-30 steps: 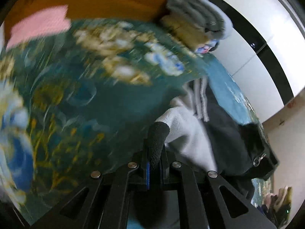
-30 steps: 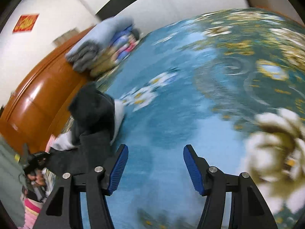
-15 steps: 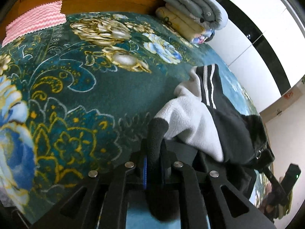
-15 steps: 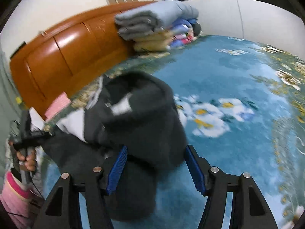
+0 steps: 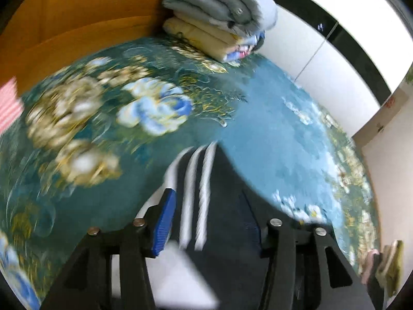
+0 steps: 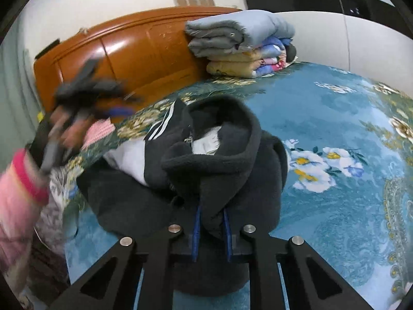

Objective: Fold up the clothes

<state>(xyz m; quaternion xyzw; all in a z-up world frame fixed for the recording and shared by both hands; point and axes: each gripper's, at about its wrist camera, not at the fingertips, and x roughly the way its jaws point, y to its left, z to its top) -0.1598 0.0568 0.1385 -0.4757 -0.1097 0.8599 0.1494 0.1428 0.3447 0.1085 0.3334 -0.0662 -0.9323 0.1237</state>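
Observation:
A dark fleece hooded jacket (image 6: 222, 155) with a white lining and white stripes lies bunched on the blue floral bedspread (image 6: 335, 118). My right gripper (image 6: 210, 222) is shut on a fold of its dark hood edge. In the left wrist view, my left gripper (image 5: 210, 217) is open and empty, its jaws wide apart over the striped part of the jacket (image 5: 204, 180). The left gripper, held in a hand with a pink sleeve, shows blurred in the right wrist view (image 6: 85, 98), raised above the jacket's left side.
A stack of folded quilts (image 6: 240, 44) sits at the head of the bed against the orange wooden headboard (image 6: 134, 49); it also shows in the left wrist view (image 5: 219, 20). A pink cloth (image 6: 99, 133) lies at the bed's left edge. White wall panels stand beyond the bed.
My left gripper has let go of the jacket, opened and lifted away. My right gripper has closed on the hood edge it was straddling.

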